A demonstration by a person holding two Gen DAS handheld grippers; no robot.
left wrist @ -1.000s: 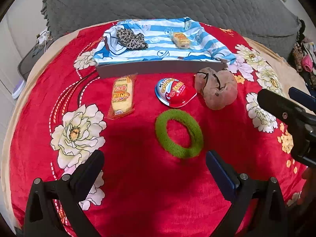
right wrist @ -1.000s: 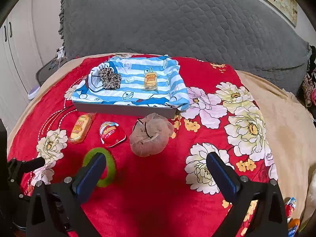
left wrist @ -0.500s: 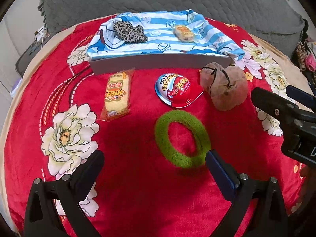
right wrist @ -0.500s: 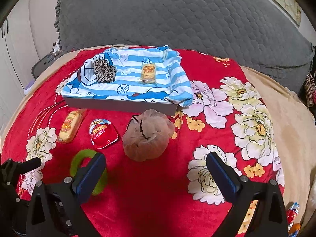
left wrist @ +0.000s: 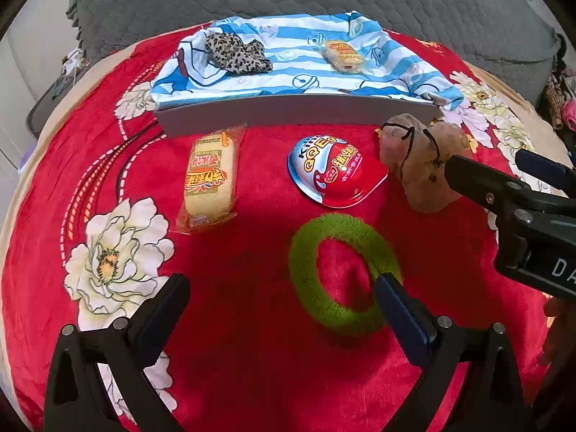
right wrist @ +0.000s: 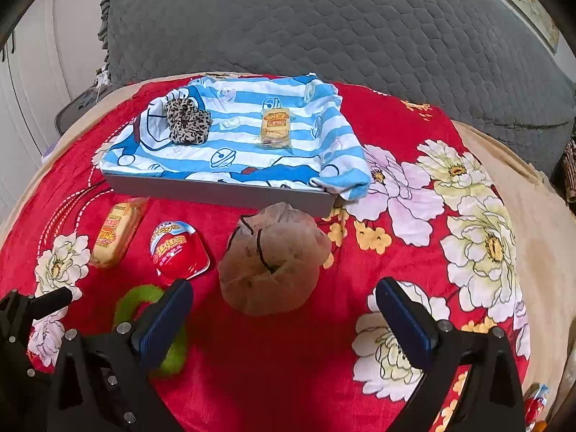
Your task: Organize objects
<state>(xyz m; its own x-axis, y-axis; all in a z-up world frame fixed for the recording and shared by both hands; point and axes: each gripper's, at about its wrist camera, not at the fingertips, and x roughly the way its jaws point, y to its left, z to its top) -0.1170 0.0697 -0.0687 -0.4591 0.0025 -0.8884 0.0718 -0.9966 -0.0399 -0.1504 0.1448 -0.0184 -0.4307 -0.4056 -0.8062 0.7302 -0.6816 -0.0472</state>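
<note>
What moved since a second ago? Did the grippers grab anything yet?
Both moved forward: the left gripper toward the green ring, the right gripper toward the brown drawstring pouch. Nothing was grabbed; both are open. The snacks and tray stayed put.

Both cameras look forward and slightly down along their own fingers, across the red floral blanket (left wrist: 252,378) toward the grey quilted headboard (right wrist: 324,28). The left wrist view sits low and close over the green ring (left wrist: 342,273). The right wrist view, set further right, faces the brown pouch (right wrist: 273,270). Both share the tray (left wrist: 295,111), the snacks and the ring.
</note>
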